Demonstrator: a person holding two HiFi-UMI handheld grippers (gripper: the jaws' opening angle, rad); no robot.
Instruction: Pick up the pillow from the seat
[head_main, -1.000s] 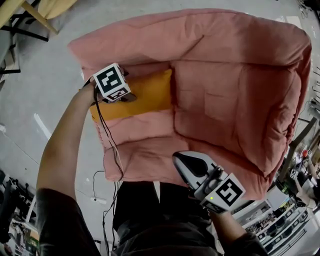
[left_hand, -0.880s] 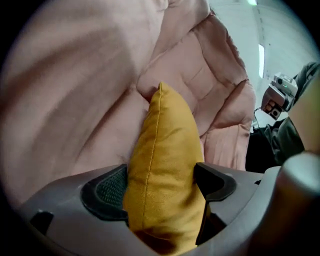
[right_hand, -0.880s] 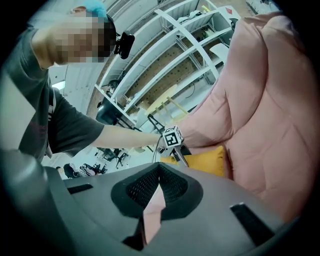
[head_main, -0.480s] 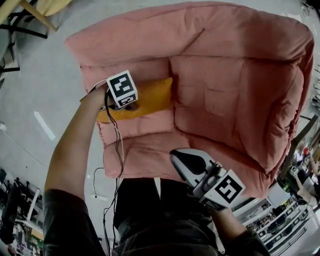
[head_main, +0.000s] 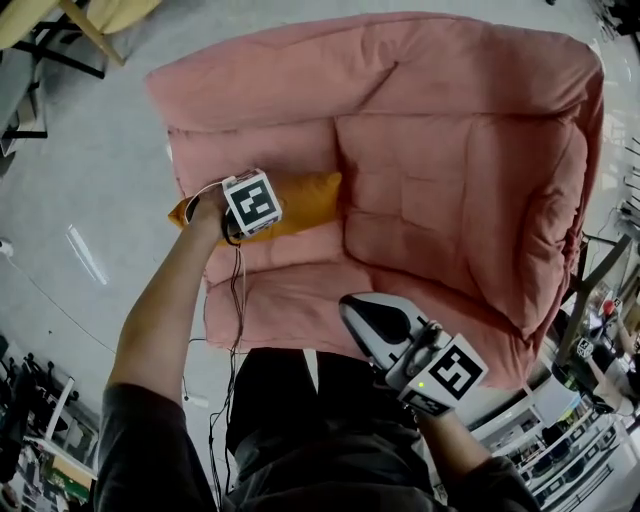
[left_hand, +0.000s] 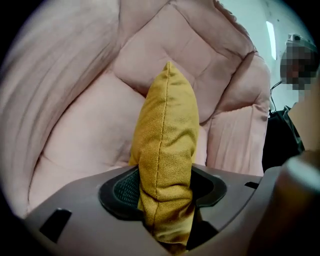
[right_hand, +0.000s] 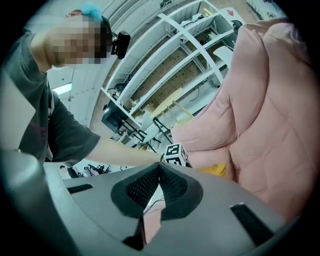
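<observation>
A mustard-yellow pillow (head_main: 305, 198) lies on the left part of the pink padded armchair (head_main: 450, 150), against its side cushion. My left gripper (head_main: 262, 215) is on the pillow's left half. In the left gripper view the pillow (left_hand: 167, 150) stands on edge between the closing jaws of the left gripper (left_hand: 165, 195), and the pads pinch its near corner. My right gripper (head_main: 370, 325) hangs over the seat's front edge, shut on nothing. From the right gripper view the pillow (right_hand: 216, 170) shows as a small yellow patch beyond the right gripper (right_hand: 159, 175).
The person's legs stand against the front of the seat (head_main: 290, 300). A cable (head_main: 235, 320) hangs from the left gripper. Wooden chair legs (head_main: 80, 30) are on the grey floor at top left. Metal shelving (head_main: 570, 440) stands at bottom right.
The left gripper has come nearer along the pillow and its jaws have closed on it. The pillow has turned onto its edge and shifted slightly left. The right gripper has barely moved.
</observation>
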